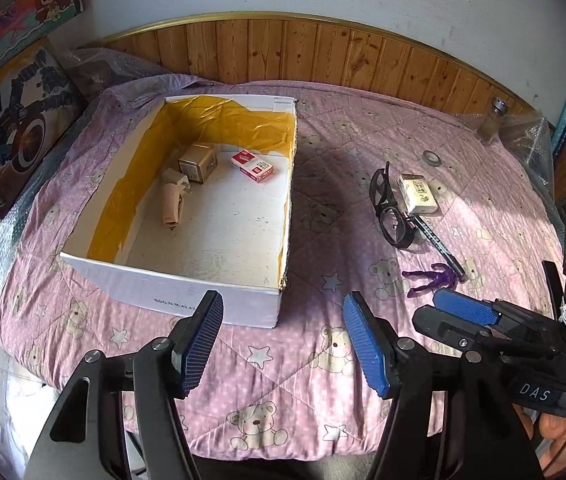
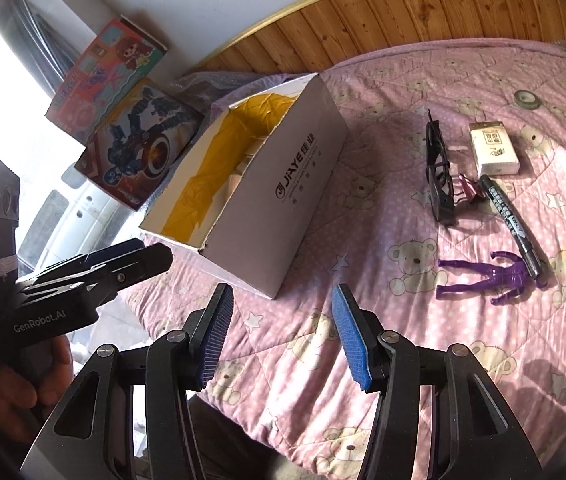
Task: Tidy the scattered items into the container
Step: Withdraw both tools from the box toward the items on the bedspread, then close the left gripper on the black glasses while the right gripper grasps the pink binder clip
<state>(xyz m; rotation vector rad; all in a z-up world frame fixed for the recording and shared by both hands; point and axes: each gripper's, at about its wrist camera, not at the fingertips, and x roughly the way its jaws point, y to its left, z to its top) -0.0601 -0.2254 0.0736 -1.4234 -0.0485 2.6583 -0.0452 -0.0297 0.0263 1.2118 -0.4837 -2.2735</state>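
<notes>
Both sets of jaws stand wide and hold nothing: your left gripper hangs over the quilt just short of the white box, your right gripper beside its near corner. Inside the box lie a red-and-white carton, a tan box and a beige plug. Out on the bed, well right of the box, you've got glasses, marker, purple figure, white pack and tape roll.
</notes>
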